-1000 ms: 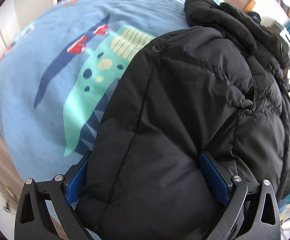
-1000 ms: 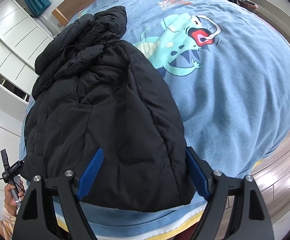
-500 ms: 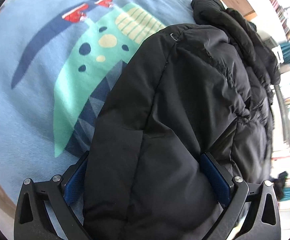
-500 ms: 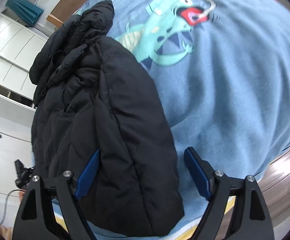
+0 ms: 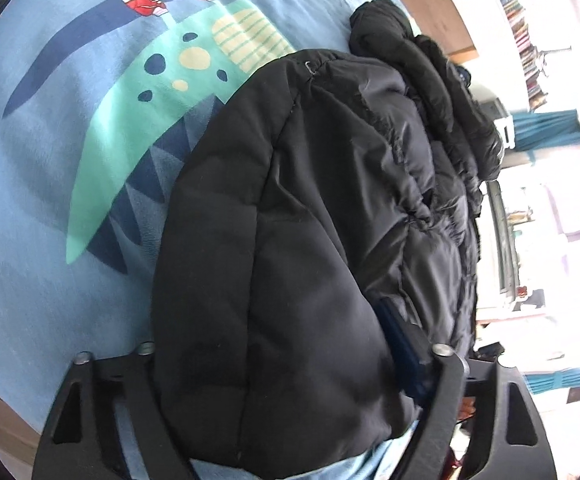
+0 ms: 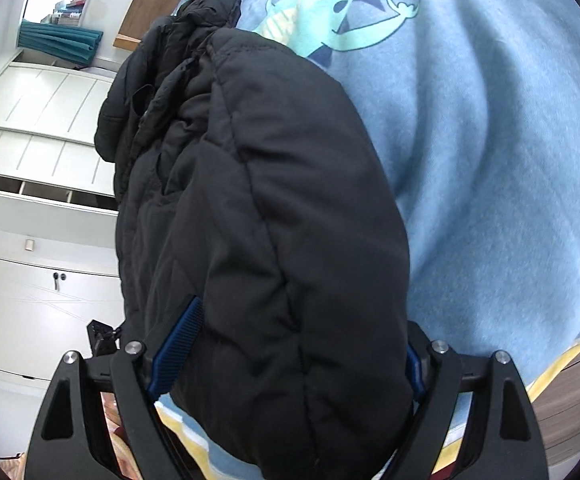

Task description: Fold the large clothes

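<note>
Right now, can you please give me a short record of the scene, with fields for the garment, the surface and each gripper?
garment: black puffer jacket, lying folded lengthwise on the bed
surface: blue bedspread with a green dinosaur print
left gripper: closing, near end of the jacket between its fingers
right gripper: jacket hem between its fingers, grip not certain
background: white cabinets

Both tongs have dropped closer onto the black quilted puffer jacket (image 5: 297, 240), which fills more of each view. The left tongs (image 5: 278, 356) are closing, jacket hem bulging between them; the right tongs (image 6: 290, 352) now straddle its whole end.
</note>
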The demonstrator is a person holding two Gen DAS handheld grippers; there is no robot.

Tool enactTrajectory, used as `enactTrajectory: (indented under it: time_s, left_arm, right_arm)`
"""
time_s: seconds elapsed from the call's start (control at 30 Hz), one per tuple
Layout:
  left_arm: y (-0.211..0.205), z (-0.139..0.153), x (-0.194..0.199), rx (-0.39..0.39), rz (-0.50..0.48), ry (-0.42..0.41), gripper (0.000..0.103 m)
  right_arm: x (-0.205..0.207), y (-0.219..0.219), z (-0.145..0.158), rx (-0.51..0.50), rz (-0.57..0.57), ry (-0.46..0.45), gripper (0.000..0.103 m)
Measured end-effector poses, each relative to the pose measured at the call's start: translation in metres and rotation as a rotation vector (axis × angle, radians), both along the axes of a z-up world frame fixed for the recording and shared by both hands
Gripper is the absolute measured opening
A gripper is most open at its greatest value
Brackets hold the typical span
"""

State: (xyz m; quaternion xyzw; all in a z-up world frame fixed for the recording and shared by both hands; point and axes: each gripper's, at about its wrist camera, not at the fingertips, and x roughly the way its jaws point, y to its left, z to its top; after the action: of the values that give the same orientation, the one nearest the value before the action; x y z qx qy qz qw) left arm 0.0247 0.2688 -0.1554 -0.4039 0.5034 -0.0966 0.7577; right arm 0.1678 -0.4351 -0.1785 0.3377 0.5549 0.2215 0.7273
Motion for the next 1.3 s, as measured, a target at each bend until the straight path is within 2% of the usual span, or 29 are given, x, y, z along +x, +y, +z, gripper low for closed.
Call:
enactTrajectory:
  time_s: [0.2,0.27,0.33,0.4,0.53,0.63,0.7,0.87,1.3]
  left_arm:
    - [-0.020,0.008,0.008,0.009,-0.023,-0.007,0.074]
    - [-0.025,0.010,0.012,0.027,-0.032,-0.004,0.070]
    - [-0.031,0.013,0.016,0.038,-0.036,-0.004,0.059]
    - [-0.036,0.018,0.019,0.065,-0.035,-0.005,0.048]
    - [-0.051,0.031,0.023,0.090,-0.054,-0.034,0.024]
    - [-0.057,0.041,0.026,0.089,-0.052,-0.061,0.017]
    - [-0.056,0.049,0.027,0.080,-0.045,-0.081,0.016]
    - [-0.058,0.073,0.034,0.058,-0.044,-0.136,0.015]
    - [-0.061,0.118,0.053,0.019,-0.017,-0.232,0.014]
  right_arm:
    - [-0.003,0.002,0.002,0.016,0.011,0.003,0.083]
    - [-0.005,0.005,0.004,0.012,0.013,-0.008,0.076]
    - [-0.006,0.005,0.004,0.017,0.007,-0.016,0.066]
    - [-0.009,0.004,0.005,0.026,0.002,-0.026,0.051]
    - [-0.012,0.004,0.009,0.044,0.012,-0.049,0.036]
    - [-0.012,0.007,0.016,0.030,0.020,-0.083,0.025]
    - [-0.011,0.010,0.022,0.020,0.021,-0.106,0.020]
    - [-0.009,0.016,0.044,0.009,0.014,-0.174,0.016]
    - [0.009,0.020,0.098,0.006,-0.028,-0.320,0.014]
